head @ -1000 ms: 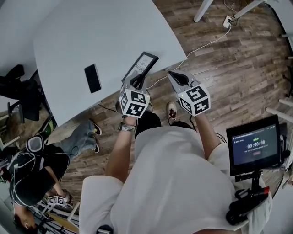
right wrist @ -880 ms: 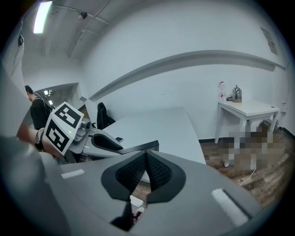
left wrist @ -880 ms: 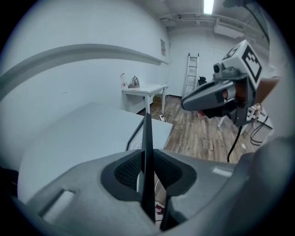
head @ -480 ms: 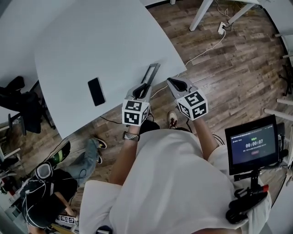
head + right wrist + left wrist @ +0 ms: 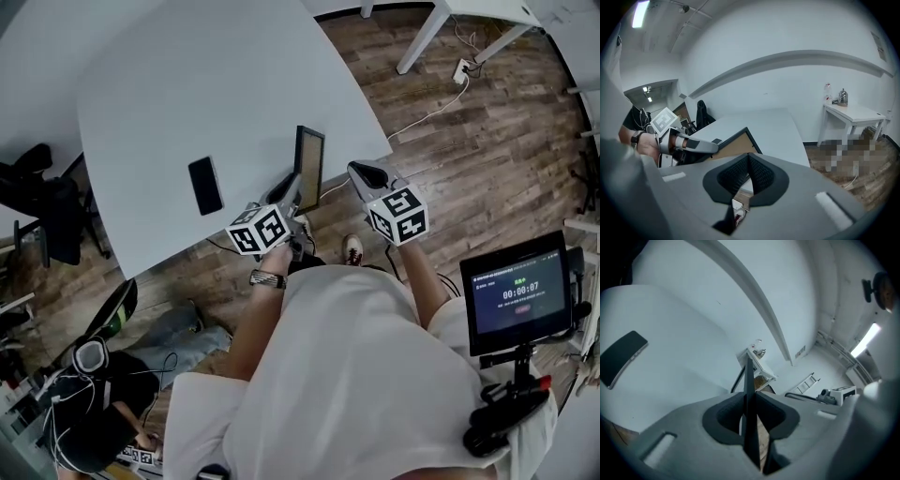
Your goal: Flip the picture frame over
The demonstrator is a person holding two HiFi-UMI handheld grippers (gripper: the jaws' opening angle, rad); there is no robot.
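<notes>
Left hand-held gripper (image 5: 287,195), jaws narrowed, clamps the lower edge of the picture frame (image 5: 308,167), which stands upright on edge at the bench's (image 5: 187,84) lower right rim. Right hand-held gripper (image 5: 362,172), jaws together and empty, sits just right of it.

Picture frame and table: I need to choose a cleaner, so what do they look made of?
The picture frame has a thin black matte rim, either wood or plastic; I cannot tell which. Its back panel is flat tan, likely fibreboard or card. The table has a smooth pale grey top with a soft sheen and no grain, so it is probably laminate or painted board.
</notes>
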